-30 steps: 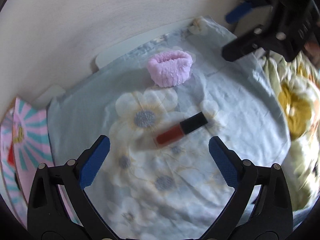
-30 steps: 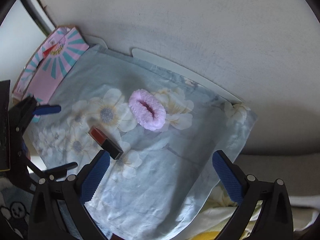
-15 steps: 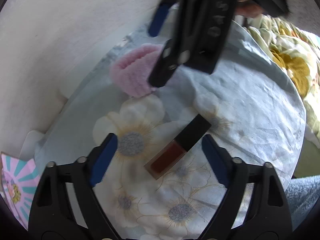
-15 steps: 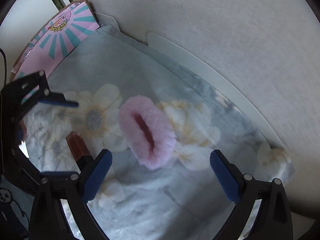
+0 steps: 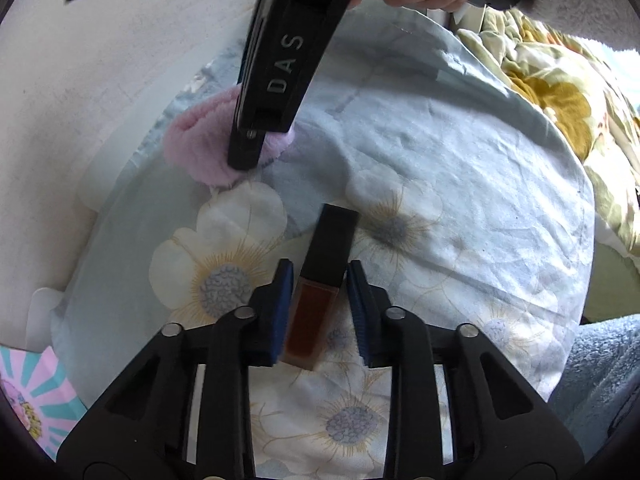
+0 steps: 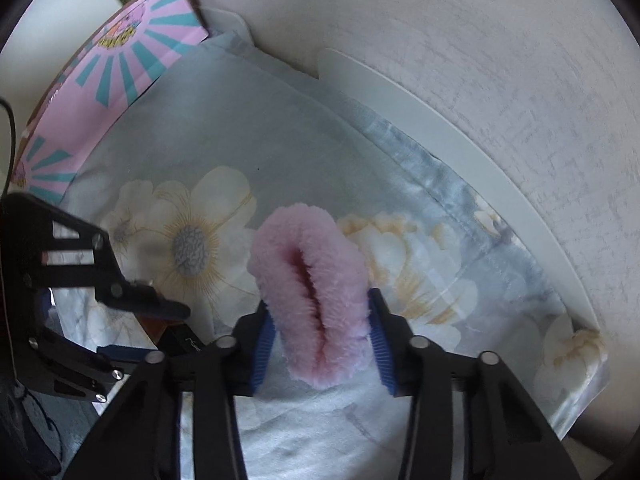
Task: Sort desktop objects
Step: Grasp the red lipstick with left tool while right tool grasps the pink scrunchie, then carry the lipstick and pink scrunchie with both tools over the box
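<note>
Lip gloss (image 5: 320, 280) between nearly closed left hand-held gripper (image 5: 318, 312); scrunchie (image 6: 316, 300) pinched by right hand-held gripper (image 6: 320, 340).

My left gripper (image 5: 318, 312) sits low over the pale blue floral cloth (image 5: 460, 152), blue pads either side of the lip gloss tube (image 5: 320, 280), close but with thin gaps showing; contact uncertain. Tube's black cap points far, red body near. Far left, my right gripper (image 5: 244, 160) presses into the pink fluffy scrunchie (image 5: 196, 148). Pink-and-teal box (image 5: 36, 396) at near left.
</note>
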Available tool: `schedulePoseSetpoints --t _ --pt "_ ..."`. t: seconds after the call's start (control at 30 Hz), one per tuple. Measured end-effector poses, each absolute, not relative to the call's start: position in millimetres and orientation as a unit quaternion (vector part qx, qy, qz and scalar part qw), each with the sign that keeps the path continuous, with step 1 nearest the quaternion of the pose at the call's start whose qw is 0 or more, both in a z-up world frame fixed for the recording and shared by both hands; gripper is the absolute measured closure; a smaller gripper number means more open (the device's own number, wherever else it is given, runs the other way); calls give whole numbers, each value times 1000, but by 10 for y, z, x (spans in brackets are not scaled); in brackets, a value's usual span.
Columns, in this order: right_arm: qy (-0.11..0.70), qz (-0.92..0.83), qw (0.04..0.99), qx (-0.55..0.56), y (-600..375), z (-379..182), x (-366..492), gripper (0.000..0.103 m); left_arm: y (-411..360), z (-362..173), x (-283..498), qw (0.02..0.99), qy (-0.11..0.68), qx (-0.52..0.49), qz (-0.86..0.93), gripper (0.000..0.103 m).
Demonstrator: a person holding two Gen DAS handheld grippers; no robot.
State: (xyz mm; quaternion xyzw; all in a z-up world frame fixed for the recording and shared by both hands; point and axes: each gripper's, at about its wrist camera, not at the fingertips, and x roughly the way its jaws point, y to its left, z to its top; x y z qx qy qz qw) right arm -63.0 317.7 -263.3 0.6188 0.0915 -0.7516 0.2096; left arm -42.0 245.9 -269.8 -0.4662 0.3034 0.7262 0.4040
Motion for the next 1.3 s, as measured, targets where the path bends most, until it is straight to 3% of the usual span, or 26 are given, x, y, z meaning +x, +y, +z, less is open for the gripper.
schedulePoseSetpoints --t 0.13,0.7,1.3 --pt "78 -758 189 619 3236 -2578 -599 78 2392 -2657 -473 392 298 -486 722 85" --pt "7 -798 148 584 3363 -1506 -546 78 1540 -1671 -678 313 148 -547 762 85" --pt "75 -801 216 553 2077 -748 -1012 78 -120 -916 -642 159 69 -536 826 85"
